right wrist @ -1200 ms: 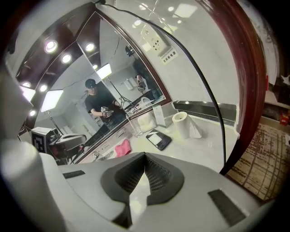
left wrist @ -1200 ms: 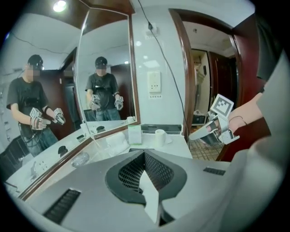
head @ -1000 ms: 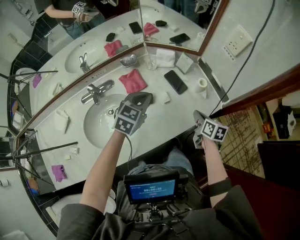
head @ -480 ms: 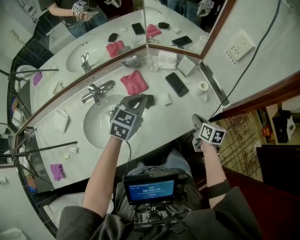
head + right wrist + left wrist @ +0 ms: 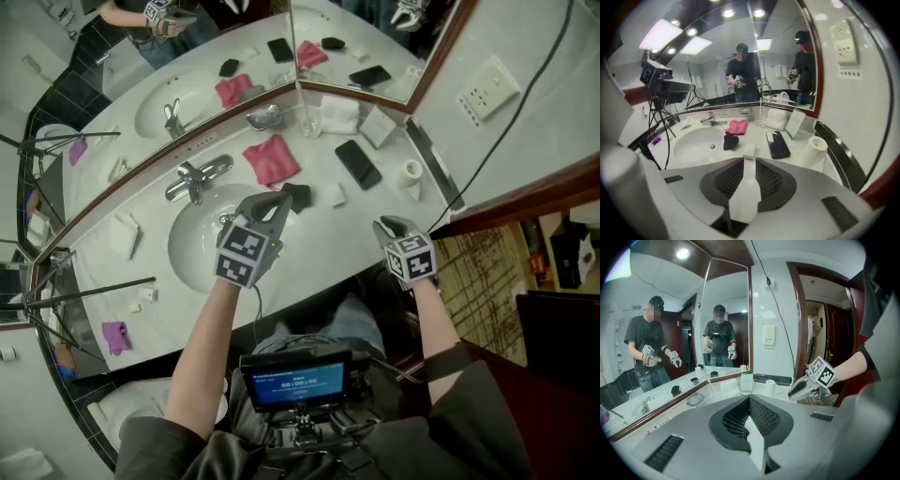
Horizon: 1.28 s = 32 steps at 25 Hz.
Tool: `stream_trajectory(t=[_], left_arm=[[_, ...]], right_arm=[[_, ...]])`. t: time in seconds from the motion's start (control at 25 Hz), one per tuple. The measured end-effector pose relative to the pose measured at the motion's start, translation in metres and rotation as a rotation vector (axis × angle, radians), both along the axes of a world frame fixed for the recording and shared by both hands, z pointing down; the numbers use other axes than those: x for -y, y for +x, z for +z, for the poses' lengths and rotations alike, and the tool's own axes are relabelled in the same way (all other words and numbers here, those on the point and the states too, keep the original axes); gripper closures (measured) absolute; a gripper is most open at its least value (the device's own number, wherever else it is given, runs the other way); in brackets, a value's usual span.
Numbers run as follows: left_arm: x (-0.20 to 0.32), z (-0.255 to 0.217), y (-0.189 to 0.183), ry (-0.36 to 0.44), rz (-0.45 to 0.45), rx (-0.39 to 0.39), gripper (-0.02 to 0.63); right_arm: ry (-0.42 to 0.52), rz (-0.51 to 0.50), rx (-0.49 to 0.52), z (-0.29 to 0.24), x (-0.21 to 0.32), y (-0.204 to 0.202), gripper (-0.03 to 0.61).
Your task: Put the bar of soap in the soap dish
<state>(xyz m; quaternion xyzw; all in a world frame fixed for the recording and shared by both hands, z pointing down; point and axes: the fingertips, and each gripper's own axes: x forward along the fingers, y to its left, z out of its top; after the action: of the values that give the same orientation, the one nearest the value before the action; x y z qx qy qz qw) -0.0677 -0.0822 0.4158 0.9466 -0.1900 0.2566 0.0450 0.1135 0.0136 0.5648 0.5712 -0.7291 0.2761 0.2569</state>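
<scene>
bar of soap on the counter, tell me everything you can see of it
The bar of soap is a small, plain white rectangular block, possibly wrapped. It lies flat on the pale counter just right of the basin, between the black cloth and the black phone, touching neither. Nothing rests on it or holds it.

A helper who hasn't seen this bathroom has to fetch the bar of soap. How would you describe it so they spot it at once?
Find the sink basin in the white counter. Just right of it a black cloth lies at the rim, and further right a dark phone. The bar of soap is the small white block between those two.
</scene>
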Motion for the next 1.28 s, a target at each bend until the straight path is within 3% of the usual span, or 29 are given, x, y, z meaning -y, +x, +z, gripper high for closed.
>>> stream_trajectory(t=[0.4,0.6,0.88,1.28], left_arm=[[-0.003,0.02,-0.01,0.007,-0.077,0.049,0.612],[-0.012,0.036,-0.01,0.019,-0.136,0.069,0.612],[-0.035,0.064,-0.015,-0.01,-0.223,0.086,0.612],[-0.047,0.088,-0.031,-0.061,-0.368,0.073,0.613]], right_arm=[[-0.059,-0.544,-0.329,0.035,0.053,-0.02,0.272],[-0.088,-0.804,-0.426,0.055,0.078,-0.031,0.183],[-0.173,-1.093,-0.533,0.097,0.1,-0.043,0.153],[-0.328,-1.357,-0.619,0.149,0.114,-0.057,0.158]])
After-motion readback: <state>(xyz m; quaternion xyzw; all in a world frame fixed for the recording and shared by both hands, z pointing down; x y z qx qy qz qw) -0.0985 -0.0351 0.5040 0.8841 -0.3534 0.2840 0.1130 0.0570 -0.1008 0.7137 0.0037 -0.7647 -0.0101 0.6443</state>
